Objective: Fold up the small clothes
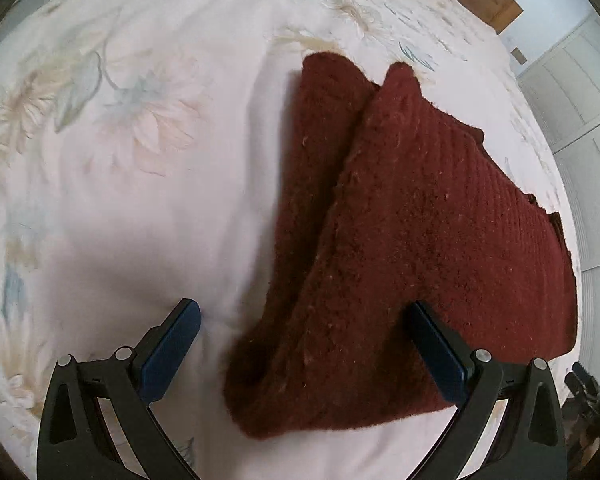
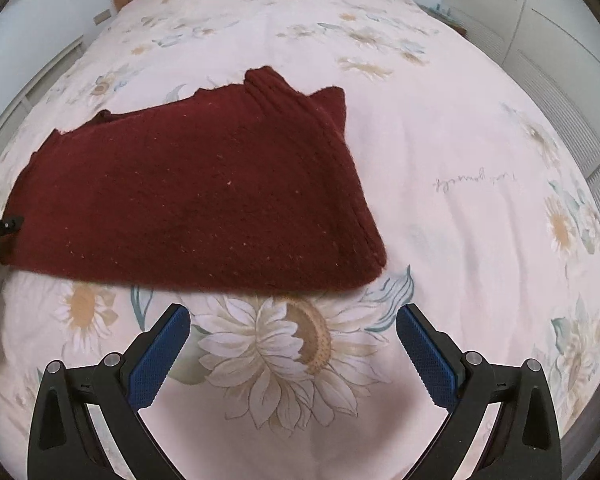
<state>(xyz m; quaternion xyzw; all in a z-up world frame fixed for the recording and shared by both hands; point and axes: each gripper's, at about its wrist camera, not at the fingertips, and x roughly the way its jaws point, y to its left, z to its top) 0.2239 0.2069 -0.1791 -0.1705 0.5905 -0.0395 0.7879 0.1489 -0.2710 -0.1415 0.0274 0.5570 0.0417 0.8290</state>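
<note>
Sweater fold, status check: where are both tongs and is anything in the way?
Left tongs open, straddling the sweater's near corner. Right tongs open, short of its edge. Sweater folded on bedspread. Nothing in the way.

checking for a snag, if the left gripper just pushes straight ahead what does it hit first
Most likely the dark red knit garment: its near corner already lies between the open fingers of the left gripper. Height above the bedspread is hard to judge.

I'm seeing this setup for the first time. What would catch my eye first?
A dark red knitted garment, partly folded, lies on a pale floral bedspread. The left hand-held gripper stands open over the garment's near corner, and the right hand-held gripper is open above a printed sunflower, just short of the garment's edge.
</note>
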